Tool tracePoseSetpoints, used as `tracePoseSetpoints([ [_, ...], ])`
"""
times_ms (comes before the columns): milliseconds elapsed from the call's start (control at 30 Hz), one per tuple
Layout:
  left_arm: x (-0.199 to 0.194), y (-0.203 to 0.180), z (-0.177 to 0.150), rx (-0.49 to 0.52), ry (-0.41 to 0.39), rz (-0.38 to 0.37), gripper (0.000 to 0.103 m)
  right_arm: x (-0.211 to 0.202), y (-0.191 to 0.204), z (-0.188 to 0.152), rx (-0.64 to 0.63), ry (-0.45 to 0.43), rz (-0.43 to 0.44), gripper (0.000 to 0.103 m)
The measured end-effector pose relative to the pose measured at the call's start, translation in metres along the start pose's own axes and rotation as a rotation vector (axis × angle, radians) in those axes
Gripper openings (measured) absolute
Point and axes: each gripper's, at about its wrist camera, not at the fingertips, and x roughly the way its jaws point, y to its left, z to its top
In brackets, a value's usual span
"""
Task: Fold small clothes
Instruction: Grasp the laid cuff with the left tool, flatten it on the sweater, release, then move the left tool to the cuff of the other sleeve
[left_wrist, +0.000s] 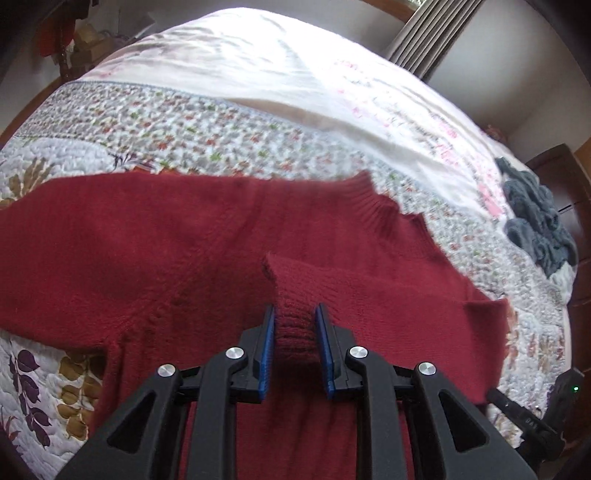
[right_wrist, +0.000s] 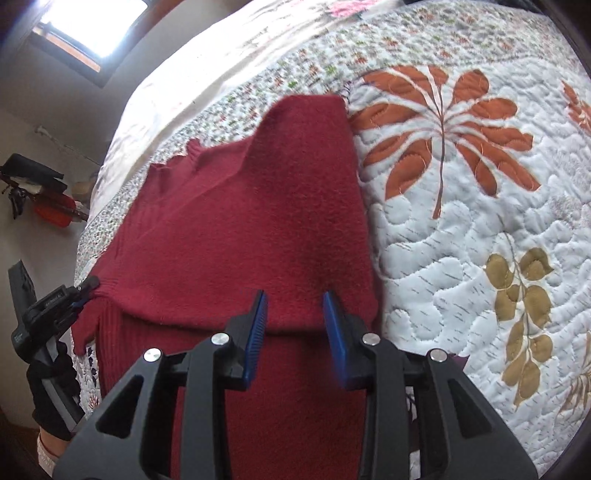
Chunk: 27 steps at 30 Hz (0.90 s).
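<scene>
On the quilt (right_wrist: 461, 258), left gripper (left_wrist: 294, 325) jaws pinch the red sweater's (left_wrist: 147, 251) cuff; right gripper (right_wrist: 295, 314) jaws gape, empty.

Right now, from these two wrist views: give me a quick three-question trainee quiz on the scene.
1. True or false: the left gripper is pinching a ribbed cuff of the red sweater.
2. The right gripper is: A) open above the sweater, B) clamped on the quilt, C) out of view.
3. Fill in: the dark grey cloth lies on the ___.

Key: 1 true; 2 A; 3 bed.
</scene>
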Motion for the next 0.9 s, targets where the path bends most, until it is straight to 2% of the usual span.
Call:
tracePoseSetpoints([
  [133, 0.021, 0.019, -0.009, -0.042, 0.058, 0.014, 0.021, 0.012, -0.004, -0.002, 0.002, 0.027, -0.005, 0.031],
  [167, 0.022, 0.022, -0.011, -0.050, 0.060, 0.014, 0.025, 0.014, -0.003, -0.003, -0.005, 0.030, -0.010, 0.031],
  [333, 0.001, 0.026, -0.013, -0.055, 0.018, 0.025, 0.026, 0.011, 0.006, 0.002, -0.030, 0.050, -0.037, 0.032],
  [433, -0.028, 0.011, -0.009, -0.013, -0.051, -0.007, 0.035, -0.012, 0.024, 0.004, -0.069, -0.002, -0.017, 0.042],
  [467, -0.036, 0.000, -0.009, 0.019, -0.066, -0.019, 0.042, -0.017, 0.032, 0.004, -0.082, -0.016, -0.007, 0.043],
  [533, -0.038, -0.019, -0.010, 0.054, -0.059, -0.062, 0.047, -0.022, 0.049, 0.004, -0.116, -0.025, 0.003, 0.043],
  [600, -0.031, -0.038, -0.014, 0.085, -0.030, -0.081, 0.048, -0.016, 0.062, 0.004, -0.143, -0.013, -0.014, 0.043],
  [700, -0.007, -0.052, -0.021, 0.119, 0.022, -0.048, 0.048, 0.003, 0.070, 0.003, -0.161, 0.018, -0.057, 0.043],
  [833, 0.021, -0.052, -0.034, 0.149, 0.073, 0.012, 0.048, 0.030, 0.059, 0.000, -0.125, 0.074, -0.083, 0.042],
  [900, 0.029, -0.050, -0.036, 0.155, 0.081, 0.015, 0.048, 0.038, 0.054, -0.001, -0.113, 0.084, -0.080, 0.042],
])
